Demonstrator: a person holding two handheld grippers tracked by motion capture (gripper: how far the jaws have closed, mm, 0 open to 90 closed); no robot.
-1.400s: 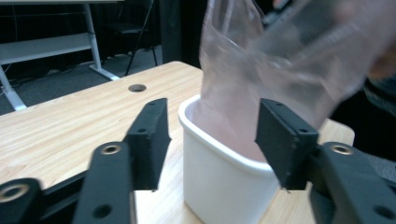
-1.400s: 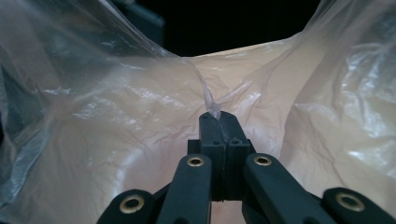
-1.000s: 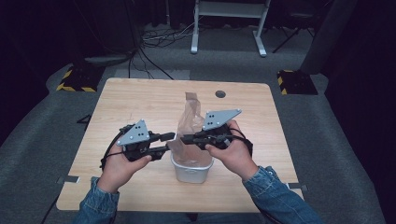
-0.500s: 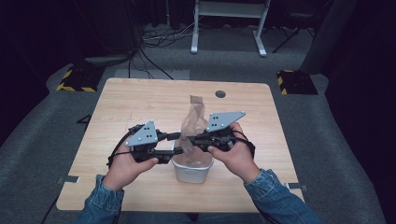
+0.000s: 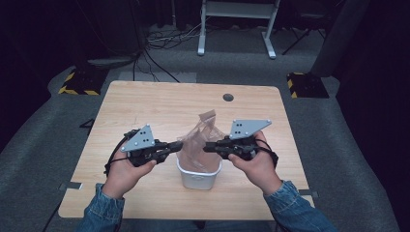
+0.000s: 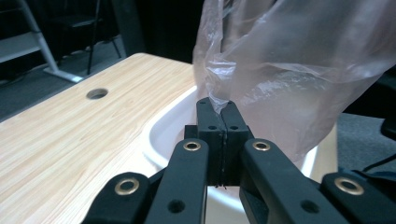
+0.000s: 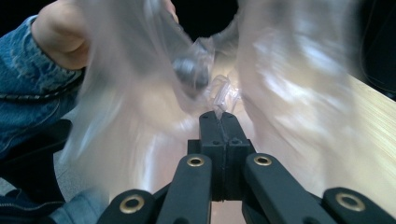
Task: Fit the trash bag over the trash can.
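We see a white tub (image 5: 199, 178) near the table's (image 5: 145, 106) front edge with a clear plastic bag (image 5: 198, 145) in it. Our left gripper (image 5: 178, 145) just closed on the bag's edge; the right gripper (image 5: 207, 146) pinches it too.

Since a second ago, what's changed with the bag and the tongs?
The left tongs came in to the bag and have just closed on its edge; a second ago they stood open beside it. The bag's top has sagged lower. The right tongs stay shut on the bag's other side, and the white tub sits where it was.
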